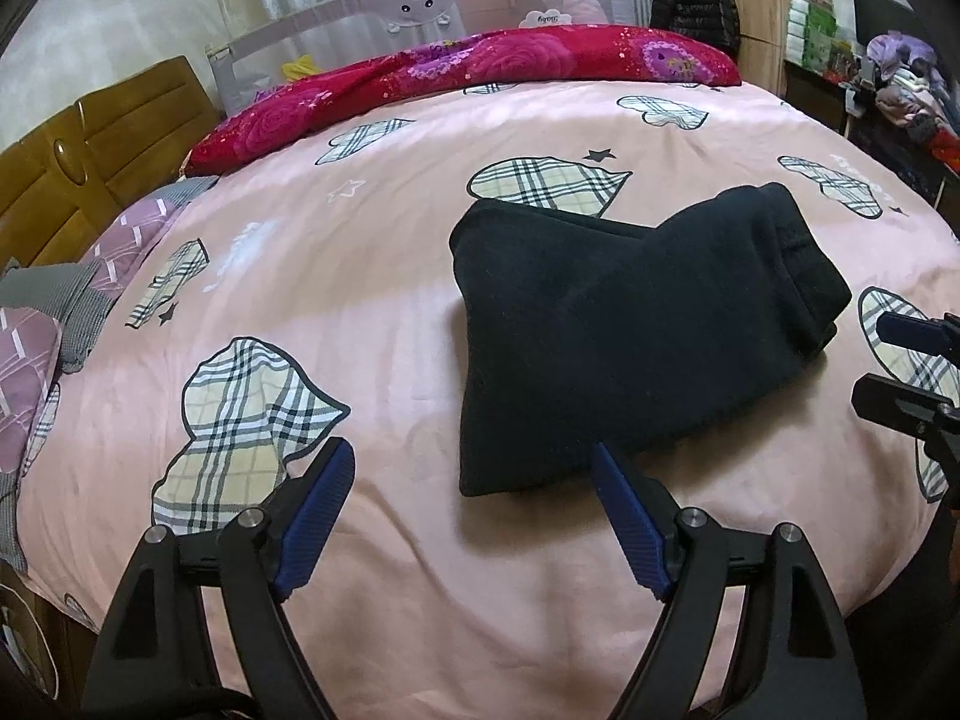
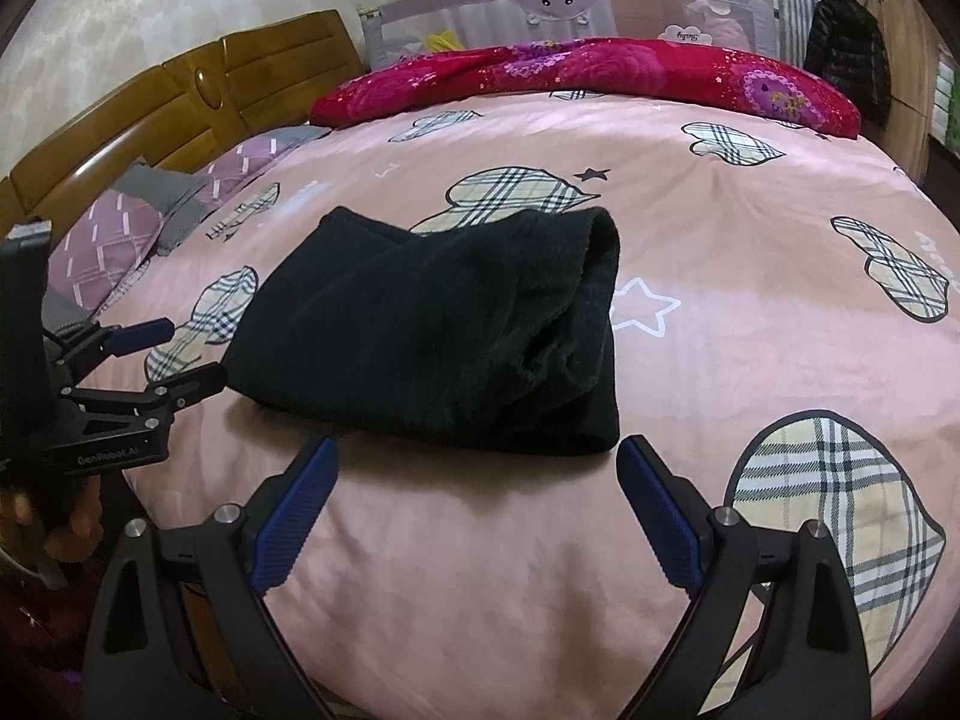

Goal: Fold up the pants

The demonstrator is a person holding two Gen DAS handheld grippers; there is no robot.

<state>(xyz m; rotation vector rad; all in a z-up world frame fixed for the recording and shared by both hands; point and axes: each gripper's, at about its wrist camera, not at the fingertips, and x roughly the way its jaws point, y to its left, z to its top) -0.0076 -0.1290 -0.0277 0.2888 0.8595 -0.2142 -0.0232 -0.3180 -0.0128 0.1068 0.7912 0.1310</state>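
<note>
Pants (image 1: 630,324) lying folded into a compact bundle on bed (image 1: 372,276), right of frame centre. Left tool (image 1: 471,468) and right tool (image 2: 477,462) both hovering spread wide, gripping nothing. Folding looking essentially finished.

Pink duvet (image 1: 390,312) with plaid hearts spreads across the bed, a red floral quilt (image 1: 480,66) bunched along its far edge, mauve pillows (image 2: 114,240) by the wooden headboard (image 2: 198,90), black jacket (image 1: 693,0) hanging beyond.
</note>
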